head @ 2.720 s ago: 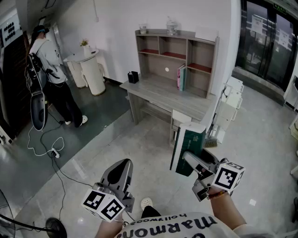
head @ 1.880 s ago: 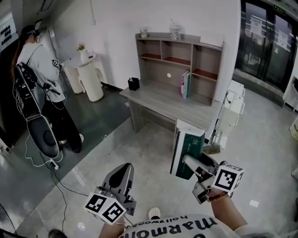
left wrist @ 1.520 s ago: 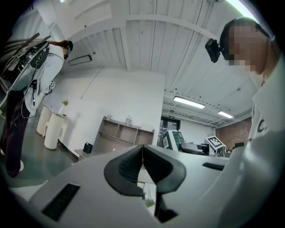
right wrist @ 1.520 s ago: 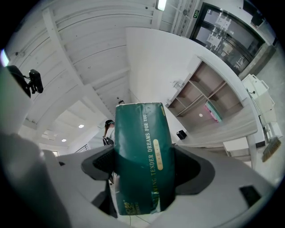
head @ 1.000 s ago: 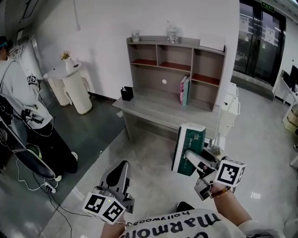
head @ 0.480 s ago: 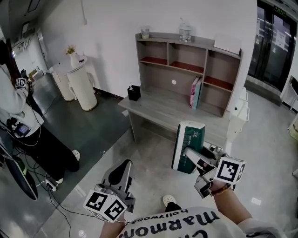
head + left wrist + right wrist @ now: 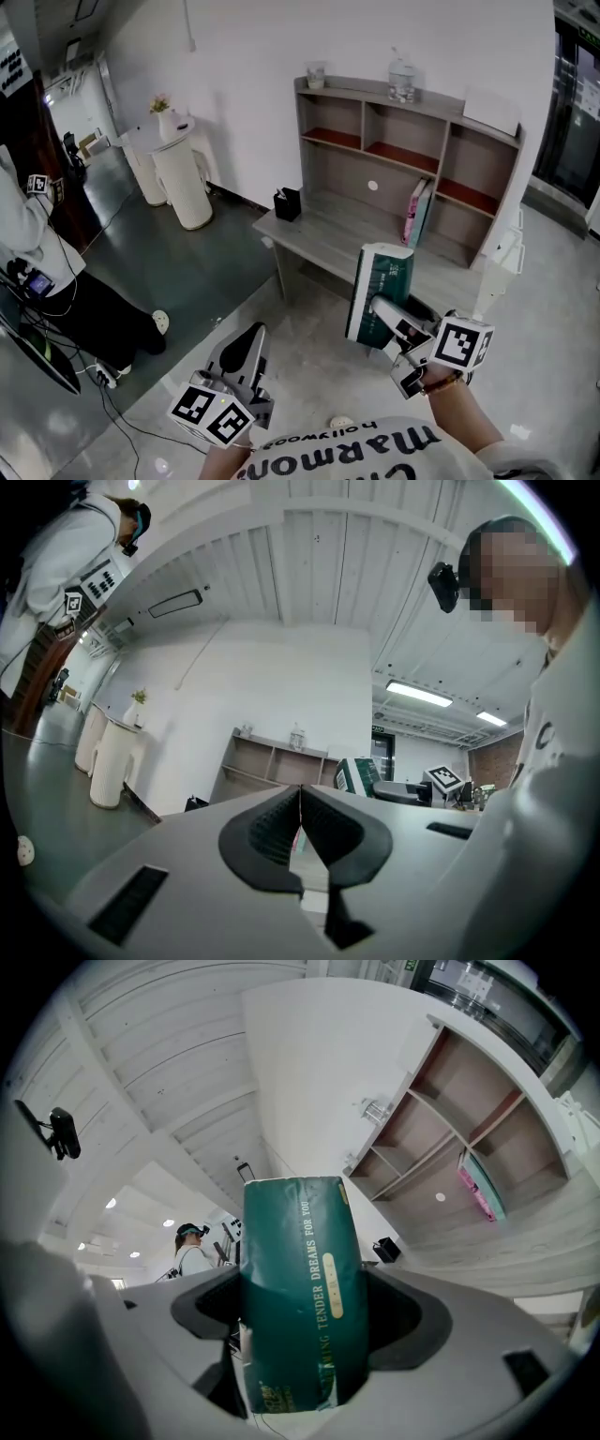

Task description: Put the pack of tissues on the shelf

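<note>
Held the green pack of tissues [image 7: 381, 279] upright in the right hand-held gripper [image 7: 377, 309], clamped on its lower part from both sides. Carried it in the air, short of the shelf [image 7: 446, 155]; could not tell whether over the front edge of the table [image 7: 323, 236] or short of it. Saw it in the right gripper view too, filling the whole gap between the jaws. Held the left hand-held gripper [image 7: 249, 334] low and to the left, well apart from the pack, closed tip to tip on nothing. Faced the wooden shelf at the back of the table, with upright books [image 7: 415, 211] in its lower part and a bottle [image 7: 401, 80] and a cup [image 7: 315, 75] on top. Noted a black holder [image 7: 287, 202] on the table's left end, a white stand [image 7: 180, 173] by the wall further left, and a person [image 7: 23, 248] at the left edge.
</note>
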Available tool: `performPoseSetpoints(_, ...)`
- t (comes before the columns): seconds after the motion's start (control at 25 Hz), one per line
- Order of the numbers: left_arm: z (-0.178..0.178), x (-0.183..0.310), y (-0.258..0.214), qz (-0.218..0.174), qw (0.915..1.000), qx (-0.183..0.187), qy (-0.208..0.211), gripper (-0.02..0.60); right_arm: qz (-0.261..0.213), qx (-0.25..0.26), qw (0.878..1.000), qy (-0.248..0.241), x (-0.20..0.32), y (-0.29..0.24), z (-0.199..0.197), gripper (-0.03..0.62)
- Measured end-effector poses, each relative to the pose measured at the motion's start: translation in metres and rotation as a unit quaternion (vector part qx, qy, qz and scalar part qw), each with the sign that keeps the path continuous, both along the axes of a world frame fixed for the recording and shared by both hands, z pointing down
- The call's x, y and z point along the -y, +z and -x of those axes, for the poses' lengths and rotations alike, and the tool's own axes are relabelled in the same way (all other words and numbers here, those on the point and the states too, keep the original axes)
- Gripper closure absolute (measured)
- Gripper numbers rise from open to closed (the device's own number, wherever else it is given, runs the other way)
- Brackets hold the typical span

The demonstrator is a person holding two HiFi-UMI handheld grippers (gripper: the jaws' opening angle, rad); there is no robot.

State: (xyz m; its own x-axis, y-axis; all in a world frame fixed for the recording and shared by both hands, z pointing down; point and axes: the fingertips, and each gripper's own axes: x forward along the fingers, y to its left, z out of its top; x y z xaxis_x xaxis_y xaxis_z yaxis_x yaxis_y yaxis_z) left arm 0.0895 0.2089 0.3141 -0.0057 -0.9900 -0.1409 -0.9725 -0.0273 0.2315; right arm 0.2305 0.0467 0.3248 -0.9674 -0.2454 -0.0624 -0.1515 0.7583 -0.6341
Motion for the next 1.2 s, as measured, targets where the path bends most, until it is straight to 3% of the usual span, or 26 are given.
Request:
performPoseSetpoints(0.2, 0.014, 0.034, -0.003, -0.003, 1.0, -0.001, -0.008, 0.563, -0.028, -0.024, 0.999, -0.002, 0.035, 0.003, 0.019, 0.195)
performPoseSetpoints(0.72, 0.032, 0.118, -0.008, -0.011, 0.9999, 0.01, -0.005, 0.563, -0.004, -0.004, 1.0, -0.007, 0.125, 0.006, 0.04, 0.195)
performPoseSetpoints(1.2, 0.042, 0.153, 0.018, 0.003, 1.0, -0.007, -0.005, 0.563, 0.005, -0.025, 1.0, -0.01, 0.158, 0.029, 0.052, 0.195)
